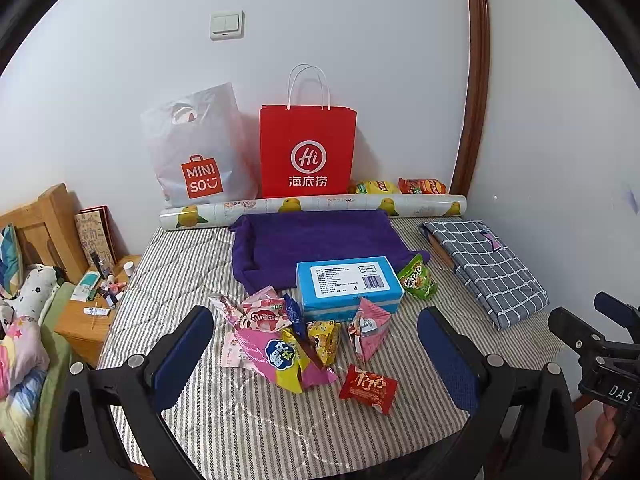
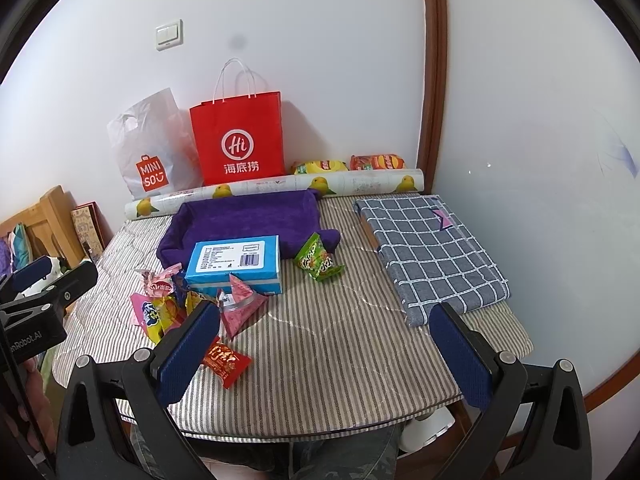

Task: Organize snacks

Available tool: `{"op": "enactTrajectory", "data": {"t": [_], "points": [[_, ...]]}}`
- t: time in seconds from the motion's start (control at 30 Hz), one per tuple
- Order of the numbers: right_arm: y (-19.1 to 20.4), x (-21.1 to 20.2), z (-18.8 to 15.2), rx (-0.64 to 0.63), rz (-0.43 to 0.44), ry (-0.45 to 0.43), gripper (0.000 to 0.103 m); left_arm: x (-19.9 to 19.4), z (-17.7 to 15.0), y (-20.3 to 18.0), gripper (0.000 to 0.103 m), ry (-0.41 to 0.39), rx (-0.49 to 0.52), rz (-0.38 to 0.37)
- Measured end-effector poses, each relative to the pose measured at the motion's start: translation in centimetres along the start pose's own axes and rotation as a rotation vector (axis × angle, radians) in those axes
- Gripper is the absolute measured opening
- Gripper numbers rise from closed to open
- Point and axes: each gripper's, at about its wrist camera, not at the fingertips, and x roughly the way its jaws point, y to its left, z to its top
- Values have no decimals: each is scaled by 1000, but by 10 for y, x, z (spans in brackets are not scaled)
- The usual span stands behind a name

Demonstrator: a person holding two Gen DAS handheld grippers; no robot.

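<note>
With both my left gripper point(image 1: 316, 354) and right gripper point(image 2: 326, 346) spread wide and empty, I should pinch the red packet point(image 1: 369, 389) by its crimped edge first.

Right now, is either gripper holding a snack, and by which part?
Nothing is held. The left gripper and right gripper both stand open above the striped table, apart from the snack packets.
</note>
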Motion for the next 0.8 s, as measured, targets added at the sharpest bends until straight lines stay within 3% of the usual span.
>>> {"op": "enactTrajectory", "data": {"t": [0.5, 0.8], "points": [[6, 13, -3, -10, 23, 20, 103, 7, -1, 7, 103, 15, -8, 4], [1, 51, -11, 4, 27, 78, 103, 45, -8, 23, 103, 76, -26, 15]]}}
